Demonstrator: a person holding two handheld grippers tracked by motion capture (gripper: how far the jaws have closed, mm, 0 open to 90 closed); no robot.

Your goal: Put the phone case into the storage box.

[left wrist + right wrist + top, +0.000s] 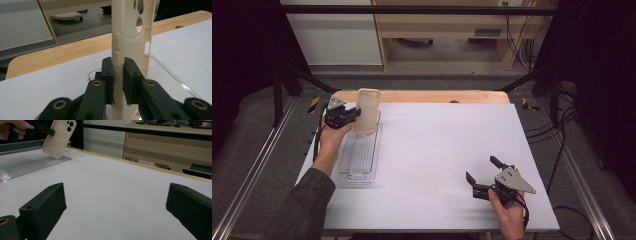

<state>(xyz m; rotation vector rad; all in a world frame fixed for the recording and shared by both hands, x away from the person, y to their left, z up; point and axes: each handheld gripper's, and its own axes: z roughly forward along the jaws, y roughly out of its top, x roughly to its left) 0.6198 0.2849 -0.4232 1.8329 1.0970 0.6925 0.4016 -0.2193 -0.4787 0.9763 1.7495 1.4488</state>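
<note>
Our right gripper [481, 174] rests wide open on the white table [437, 150]; our left gripper [355, 114] clamps the cream phone case [367, 110] over the clear tray [359, 157].

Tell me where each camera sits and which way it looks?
High view: above the table, looking down; forearms, left gripper, right gripper.
Left gripper view: on the left gripper, jaws shut on the phone case.
Right gripper view: on the open right gripper, looking across the table.
All views share the phone case and clear tray.

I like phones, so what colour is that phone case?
The phone case is cream, a pale beige all over. It shows best in the right gripper view.
</note>
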